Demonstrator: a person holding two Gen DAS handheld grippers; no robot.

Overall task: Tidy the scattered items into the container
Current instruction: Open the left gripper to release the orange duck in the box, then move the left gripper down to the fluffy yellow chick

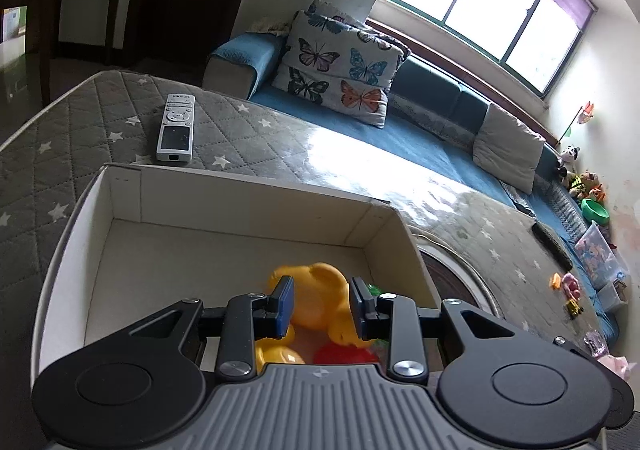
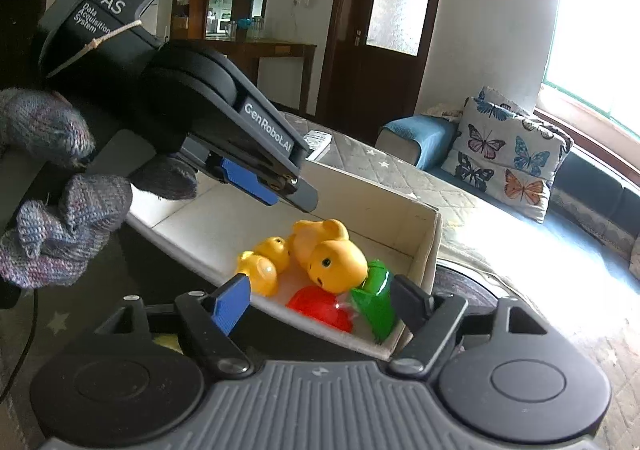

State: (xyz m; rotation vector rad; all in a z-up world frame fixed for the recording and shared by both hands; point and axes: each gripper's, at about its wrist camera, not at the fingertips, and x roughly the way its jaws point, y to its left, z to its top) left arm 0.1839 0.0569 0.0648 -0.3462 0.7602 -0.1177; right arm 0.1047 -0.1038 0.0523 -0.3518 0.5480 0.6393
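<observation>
The left hand-held gripper (image 1: 322,308) hangs over the near right corner of the box (image 1: 248,190), released, just above the yellow bear (image 2: 332,254) lying inside with other toys. The right hand-held gripper (image 2: 320,304), wide open and empty, waits at the box's near edge. This looks like a drop-off; a remote control (image 1: 176,128) lies outside, on the surface beyond the far wall.

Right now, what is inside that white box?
Inside the white box: a big yellow duck, a smaller yellow toy, a red piece, a green piece. Anything beneath them is hidden.
</observation>
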